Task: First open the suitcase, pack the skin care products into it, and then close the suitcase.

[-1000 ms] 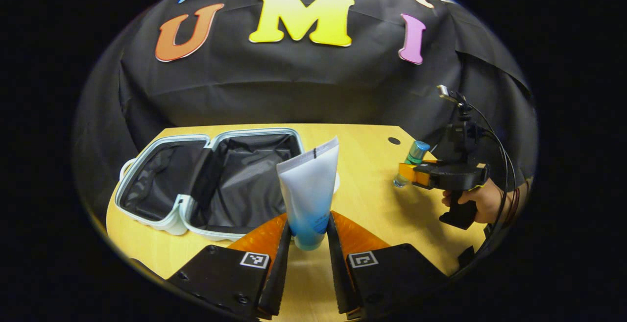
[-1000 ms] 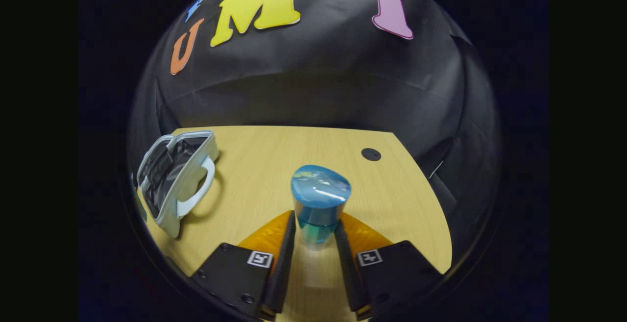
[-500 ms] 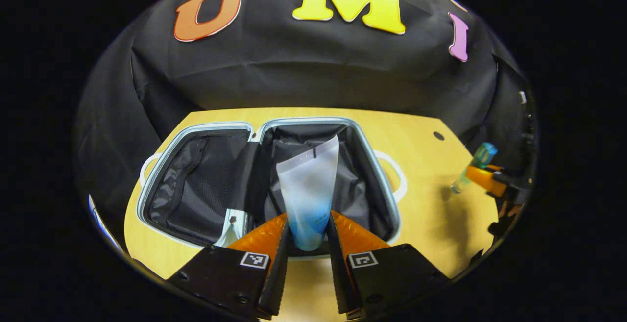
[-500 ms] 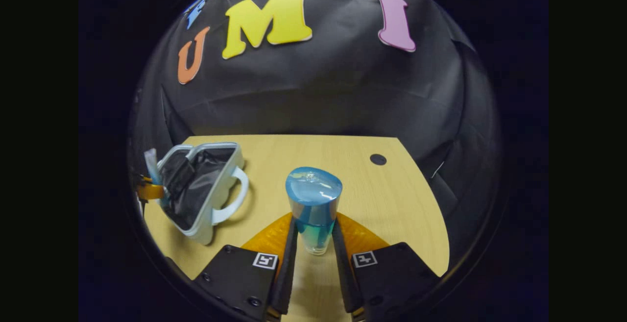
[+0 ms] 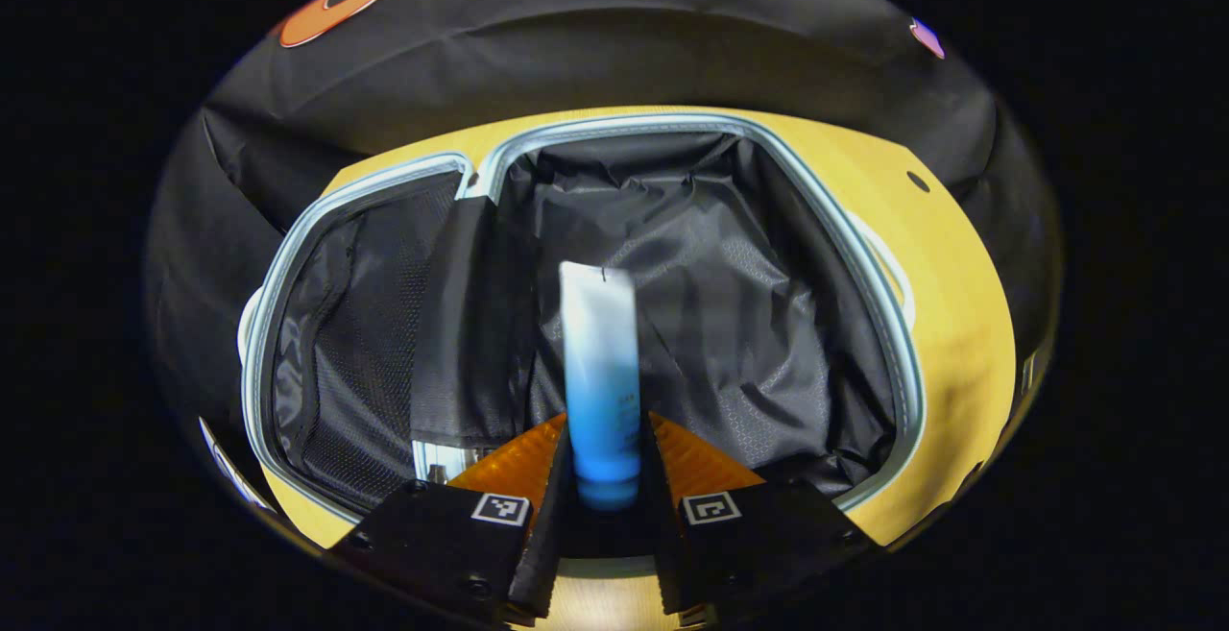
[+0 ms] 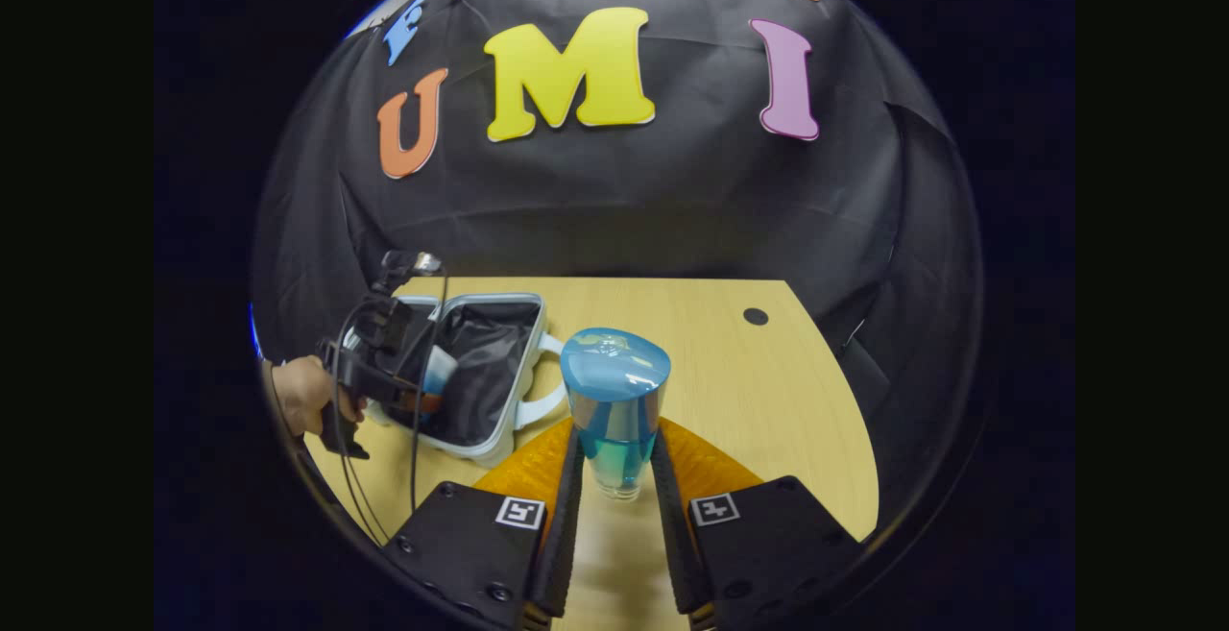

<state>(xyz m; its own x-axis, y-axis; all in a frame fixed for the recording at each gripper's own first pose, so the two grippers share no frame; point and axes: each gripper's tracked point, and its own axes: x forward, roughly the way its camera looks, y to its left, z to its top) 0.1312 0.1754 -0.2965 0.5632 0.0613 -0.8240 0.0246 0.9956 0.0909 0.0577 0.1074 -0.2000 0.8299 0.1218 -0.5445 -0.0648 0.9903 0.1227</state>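
Left gripper view now has the open suitcase point(image 5: 864, 256) much closer than half a second ago, and I see the left gripper point(image 5: 603, 487) has carried the tube point(image 5: 600, 372) over its right compartment. My jaws are clenched on the tube's blue cap end; its long axis runs straight ahead between the jaws, crimped end pointing away. Right gripper view: the right gripper point(image 6: 619, 477) jaws grasp the bottle point(image 6: 616, 400) upright, blue cap up, above the table point(image 6: 768, 391). To their left, a hand point(image 6: 302, 393) holds the other gripper at the suitcase.
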